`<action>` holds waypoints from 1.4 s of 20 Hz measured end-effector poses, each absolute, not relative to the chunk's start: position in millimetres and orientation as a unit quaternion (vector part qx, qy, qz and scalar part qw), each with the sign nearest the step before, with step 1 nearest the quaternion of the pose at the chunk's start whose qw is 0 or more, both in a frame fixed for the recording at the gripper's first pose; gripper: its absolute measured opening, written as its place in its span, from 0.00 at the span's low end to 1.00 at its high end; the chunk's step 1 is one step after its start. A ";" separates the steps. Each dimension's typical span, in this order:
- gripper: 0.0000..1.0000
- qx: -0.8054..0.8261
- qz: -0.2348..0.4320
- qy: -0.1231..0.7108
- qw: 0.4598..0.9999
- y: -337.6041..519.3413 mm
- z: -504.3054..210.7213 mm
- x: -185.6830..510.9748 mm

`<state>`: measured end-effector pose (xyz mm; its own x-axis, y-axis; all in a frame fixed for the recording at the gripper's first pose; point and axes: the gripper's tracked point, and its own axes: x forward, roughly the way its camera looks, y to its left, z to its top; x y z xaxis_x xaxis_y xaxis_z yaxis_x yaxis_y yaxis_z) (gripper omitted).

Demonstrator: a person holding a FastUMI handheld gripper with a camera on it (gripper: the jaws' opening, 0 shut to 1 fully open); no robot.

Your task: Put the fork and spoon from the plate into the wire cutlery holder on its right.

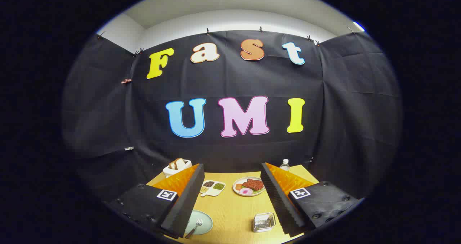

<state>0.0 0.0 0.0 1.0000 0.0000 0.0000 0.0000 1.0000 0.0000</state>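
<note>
Gripper view, from above a yellow wooden table (234, 215) in the booth: the gripper (232, 197) hangs over the tabletop with its two fingers spread wide apart and nothing held between them. A pale green plate (201, 223) lies on the near part of the table, just inside the left finger (187, 200), whose tip covers the plate's left rim. A fork (195, 227) rests on that plate, tines pointing away toward the far wall and handle running back under the fingertip. The spoon is probably hidden under the same finger; it cannot be made out. The wire cutlery holder (264, 222) stands to the right of the plate, close beside the inner face of the right finger (279, 200), with a stretch of bare table between holder and plate. Both plate and holder sit low between the fingers, near their tips, neither touched by the pads.

Farther along the table, between the spread fingers, a divided white dish (212, 188) carries dark, green and pale portions in separate compartments, and just to its right a round plate of red meat slices (249, 186) holds a pink-and-white piece at its near edge. Beyond the left finger a white basket with bread slices (177, 166) stands at the table's far corner; beyond the right finger a clear water bottle (284, 165) stands against the black cloth wall
</note>
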 end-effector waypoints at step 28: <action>0.96 -0.030 0.017 0.084 0.996 79.6 -102.5 4.1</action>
